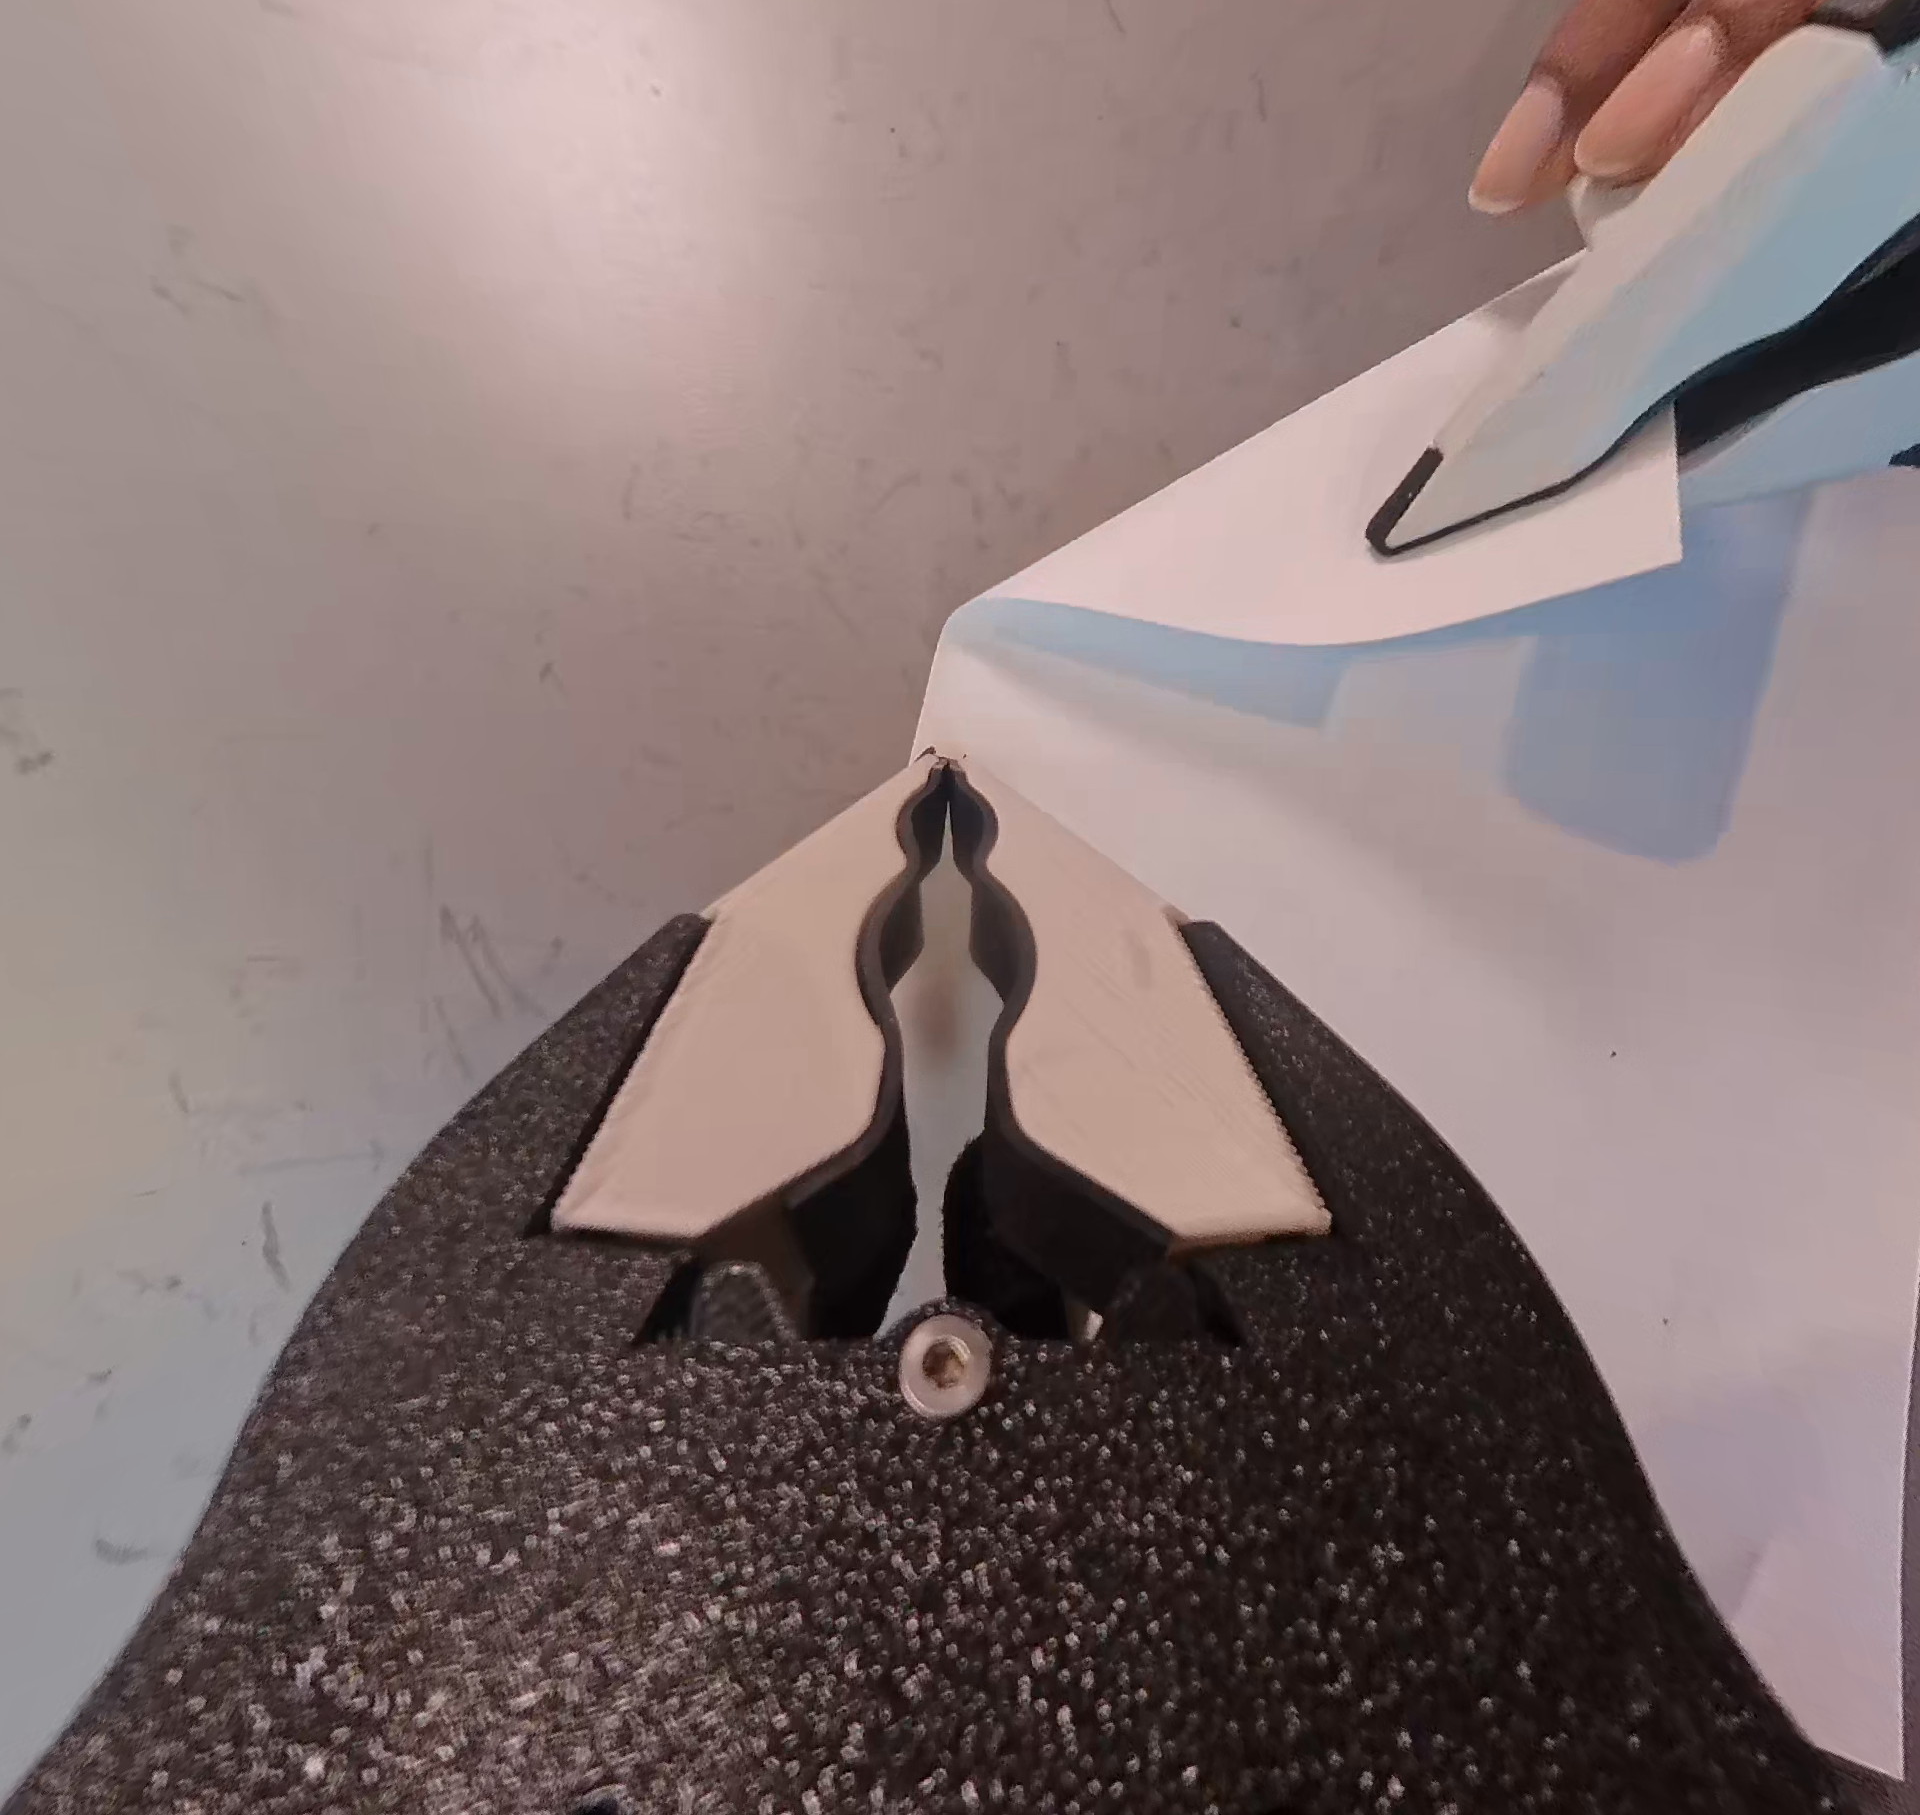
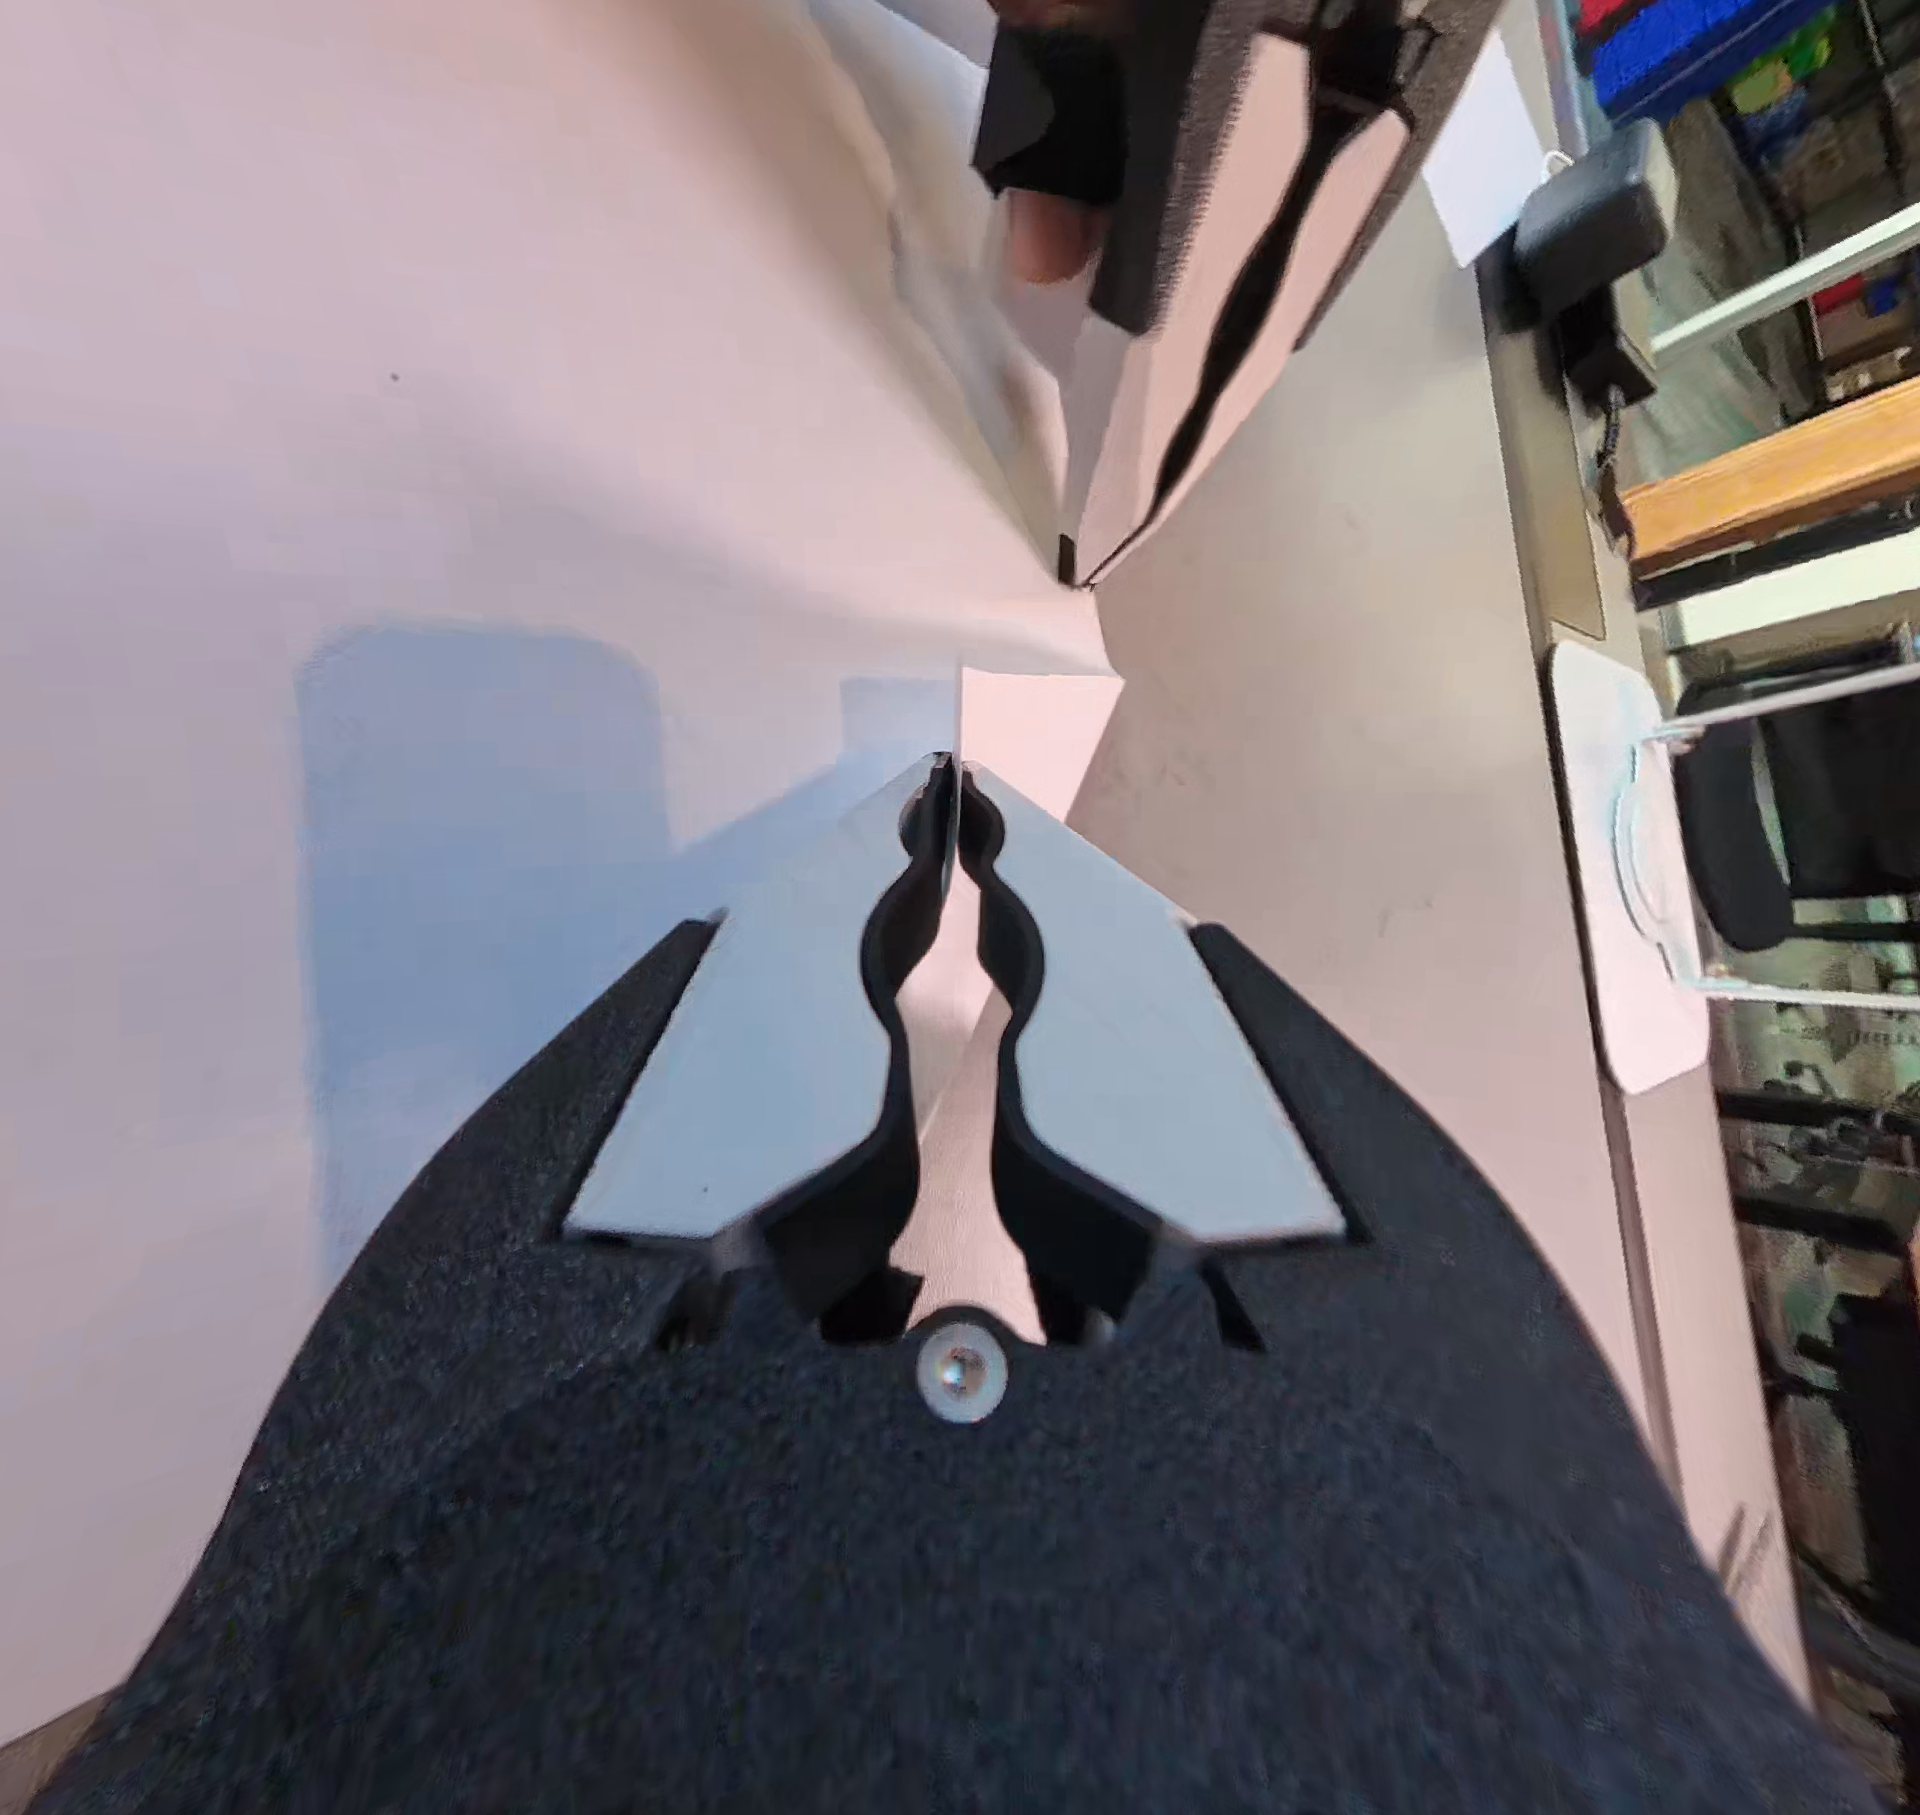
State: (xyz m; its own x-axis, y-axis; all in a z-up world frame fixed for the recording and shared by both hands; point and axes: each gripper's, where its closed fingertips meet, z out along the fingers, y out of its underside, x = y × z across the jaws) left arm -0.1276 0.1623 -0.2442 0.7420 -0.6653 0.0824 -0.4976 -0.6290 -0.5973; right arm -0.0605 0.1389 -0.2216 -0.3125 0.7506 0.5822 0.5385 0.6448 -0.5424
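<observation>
Left wrist view: my left gripper [image 1: 940,773] is clenched, tips meeting on the near corner of a white paper sheet [image 1: 1455,934]. The sheet passes between the fingers, I see white in the gap behind the tips, so I judge it is pinched there and not only touched. From the gripper, the sheet spreads ahead and to the right over the grey bench [image 1: 416,415]. Far ahead-right the right gripper [image 1: 1397,529] has a folded-over corner of the same sheet; the flap lies under its upper finger, so that corner is lifted and turned back over the rest. A hand [image 1: 1662,51] is on that gripper's side. I think the 2 grips at 2 corners keep the sheet from sliding while it bends.

Right wrist view: my right gripper [image 2: 948,768] is also clenched, w/ a thin paper edge standing straight up out of the tips. So it is grasping the paper sheet [image 2: 416,363], which fills the area ahead and to the left. The flap just ahead of the tips stands nearly upright. Ahead, a bit right, the left gripper [image 2: 1075,570] meets the sheet's far edge, tips closed there; picture is blurred, so contact detail I cannot tell. To the right is bare bench [image 2: 1299,830], and beyond its edge a black device with cable [image 2: 1579,238], a white flat pad [image 2: 1631,882] and shelves.
</observation>
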